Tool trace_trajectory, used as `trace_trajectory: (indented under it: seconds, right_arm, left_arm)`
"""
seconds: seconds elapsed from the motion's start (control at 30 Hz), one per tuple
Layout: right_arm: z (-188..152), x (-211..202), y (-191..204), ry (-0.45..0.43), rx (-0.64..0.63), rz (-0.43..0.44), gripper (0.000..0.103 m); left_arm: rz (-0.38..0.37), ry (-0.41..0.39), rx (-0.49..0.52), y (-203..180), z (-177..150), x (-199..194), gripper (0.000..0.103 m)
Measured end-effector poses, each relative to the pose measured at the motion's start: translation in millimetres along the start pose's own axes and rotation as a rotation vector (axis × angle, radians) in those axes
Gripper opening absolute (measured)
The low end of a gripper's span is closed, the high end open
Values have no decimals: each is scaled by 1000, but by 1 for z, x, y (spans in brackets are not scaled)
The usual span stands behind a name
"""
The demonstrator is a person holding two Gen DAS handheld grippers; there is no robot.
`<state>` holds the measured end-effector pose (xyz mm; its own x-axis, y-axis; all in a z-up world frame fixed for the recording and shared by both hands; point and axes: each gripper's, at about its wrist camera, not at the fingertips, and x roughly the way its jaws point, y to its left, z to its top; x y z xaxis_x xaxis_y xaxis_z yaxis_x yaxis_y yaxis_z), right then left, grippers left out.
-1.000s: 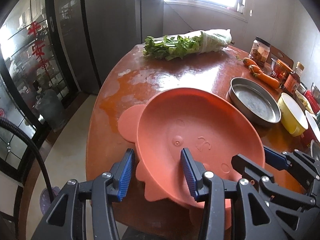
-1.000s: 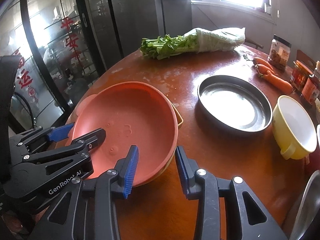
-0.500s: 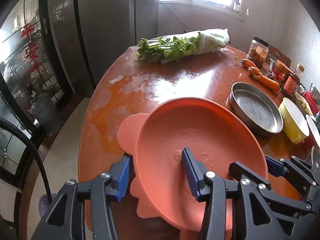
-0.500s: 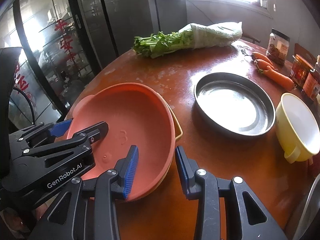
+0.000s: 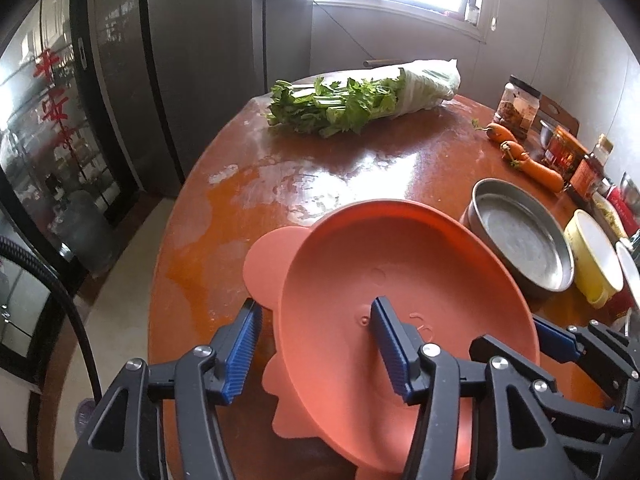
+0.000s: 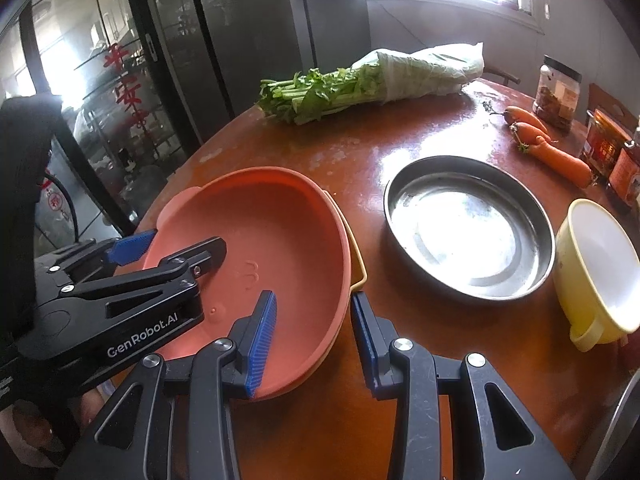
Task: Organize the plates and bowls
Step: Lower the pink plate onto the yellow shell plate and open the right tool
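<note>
An orange bowl [image 5: 400, 264] with round ear tabs rests near the front left of the round table. A yellow rim [image 6: 360, 276] of another dish shows under its right side. My left gripper [image 5: 315, 304] straddles the bowl's left rim, one pad outside and one inside. Its jaws are opening and the pads stand clear of the rim. My right gripper [image 6: 313, 297] straddles the right rim [image 6: 340, 240] with a gap left at its outer pad, so it is open. Each gripper also shows in the other view: the left gripper [image 6: 184, 240] and the right gripper [image 5: 508, 334].
A steel pan [image 6: 468, 228] sits right of the bowl, with a yellow bowl [image 6: 600, 264] beyond it. Bagged greens [image 6: 360, 80] lie at the far side; carrots [image 6: 552, 152] and jars [image 6: 560, 92] line the right. The table's edge [image 5: 168, 260] drops to the floor on the left.
The left jaws have spread wider around the bowl's rim. Both views have shifted slightly across the table, while the orange bowl stays put beside the steel pan.
</note>
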<state>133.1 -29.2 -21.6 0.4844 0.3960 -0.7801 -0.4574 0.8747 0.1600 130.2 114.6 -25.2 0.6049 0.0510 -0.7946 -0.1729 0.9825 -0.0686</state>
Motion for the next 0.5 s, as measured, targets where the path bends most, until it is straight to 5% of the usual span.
trace_trajectory:
  seconds: [0.1, 0.5]
  right_arm:
    - [1, -2, -6, 6, 18, -2, 40]
    - [7, -20, -17, -23, 43, -4, 40]
  left_arm:
    - [-62, 6, -28, 3, 1, -3, 57]
    - [-10, -19, 8, -6, 6, -19, 58]
